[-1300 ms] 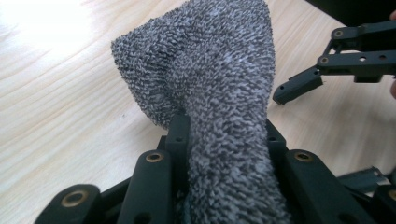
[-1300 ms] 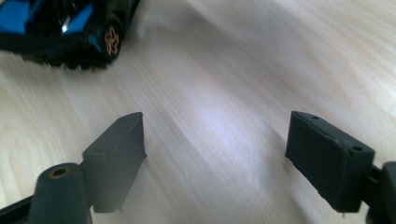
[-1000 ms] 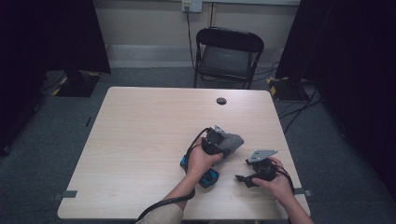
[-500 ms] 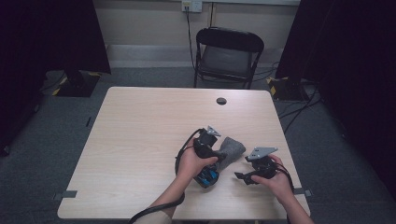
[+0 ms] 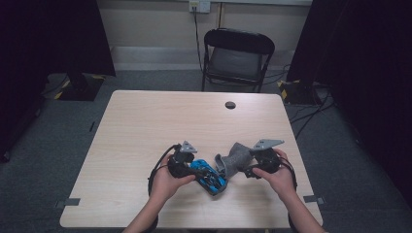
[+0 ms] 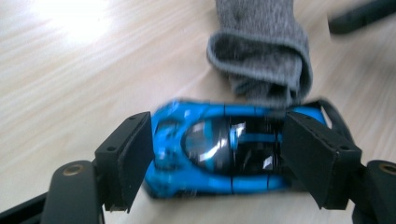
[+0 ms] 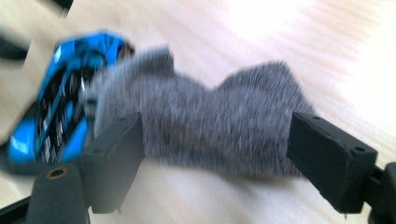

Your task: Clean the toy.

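Near the front edge of the table point(image 5: 145, 121) we see a blue toy car point(image 5: 210, 176) lying just beside the open mouth of a grey sock point(image 5: 236, 159). The left tongs point(image 6: 217, 151) straddle the car; their jaws have just been opening, and we see a gap on each side, so nothing is gripped. The right tongs point(image 7: 215, 154) stand wide around the sock's middle; whether their pads press on the cloth, we cannot tell through the blur.
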`<state>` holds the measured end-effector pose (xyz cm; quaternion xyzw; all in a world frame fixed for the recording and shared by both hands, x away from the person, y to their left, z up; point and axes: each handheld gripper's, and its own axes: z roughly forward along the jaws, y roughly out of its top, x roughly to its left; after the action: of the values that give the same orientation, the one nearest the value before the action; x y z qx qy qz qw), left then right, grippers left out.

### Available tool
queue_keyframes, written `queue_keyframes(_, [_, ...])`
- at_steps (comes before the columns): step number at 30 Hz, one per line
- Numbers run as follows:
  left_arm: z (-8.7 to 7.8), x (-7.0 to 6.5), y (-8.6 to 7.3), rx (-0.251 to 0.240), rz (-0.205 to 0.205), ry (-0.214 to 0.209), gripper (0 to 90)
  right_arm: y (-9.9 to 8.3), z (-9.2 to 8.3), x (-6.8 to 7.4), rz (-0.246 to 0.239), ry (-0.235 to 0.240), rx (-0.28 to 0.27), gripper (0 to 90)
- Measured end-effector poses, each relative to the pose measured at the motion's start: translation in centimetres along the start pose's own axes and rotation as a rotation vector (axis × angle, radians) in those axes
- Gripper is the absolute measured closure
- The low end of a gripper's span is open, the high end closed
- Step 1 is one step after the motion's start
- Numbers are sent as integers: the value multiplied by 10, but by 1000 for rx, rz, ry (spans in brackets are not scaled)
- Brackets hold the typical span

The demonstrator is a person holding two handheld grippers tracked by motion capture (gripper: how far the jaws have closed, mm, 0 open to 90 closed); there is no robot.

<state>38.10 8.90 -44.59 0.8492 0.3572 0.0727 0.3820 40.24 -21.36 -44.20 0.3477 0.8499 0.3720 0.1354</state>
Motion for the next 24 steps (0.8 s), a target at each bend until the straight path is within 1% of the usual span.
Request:
queue_keyframes(1, [-2,0,-4,5,0,3,254,5,1,0,15,-6,-4,184])
queue_keyframes(2, [-3,0,-7,5,-2,-2,254,9,2,1,7,-9,-7,184])
queue_keyframes(3, [-5,0,-11,6,-5,-6,254,12,4,1,-10,-6,2,184])
queue_keyframes(4, [-6,0,-15,14,-2,-10,254,15,7,2,-43,-7,22,184])
queue_keyframes(5, [-6,-1,-19,16,-5,-14,254,17,9,4,-59,-6,19,183])
queue_keyframes(7, [-6,-1,-25,22,-5,-13,255,20,13,5,-63,10,5,183])
queue_keyframes(8, [-6,0,-28,26,-8,-16,255,21,16,6,-53,10,14,184])
queue_keyframes(9, [-6,0,-31,28,-19,-20,256,21,20,7,-52,14,11,185])
queue_keyframes(10, [-7,0,-34,27,-23,-23,255,21,25,8,-63,30,21,187])
queue_keyframes(11, [-7,0,-37,24,-26,-28,255,21,29,10,-75,30,39,187])
queue_keyframes(13, [-9,0,-42,24,-29,-34,255,18,34,11,-82,53,41,184])
queue_keyframes(15, [-10,0,-48,24,-39,-43,255,17,34,11,-124,61,22,184])
queue_keyframes(17, [-9,1,-51,33,-47,-50,255,16,31,10,-146,66,33,184])
queue_keyframes(19, [-7,1,-52,34,-50,-45,254,15,28,10,-184,88,45,184])
queue_keyframes(21, [-5,2,-53,34,-56,-46,255,12,30,11,-218,85,54,193])
queue_keyframes(22, [-4,2,-54,34,-59,-44,255,9,32,13,-250,83,59,218])
queue_keyframes(23, [-2,2,-54,33,-61,-46,255,8,33,15,-266,78,59,233])
queue_keyframes(24, [-2,1,-54,35,-61,-48,255,7,36,16,-270,75,62,242])
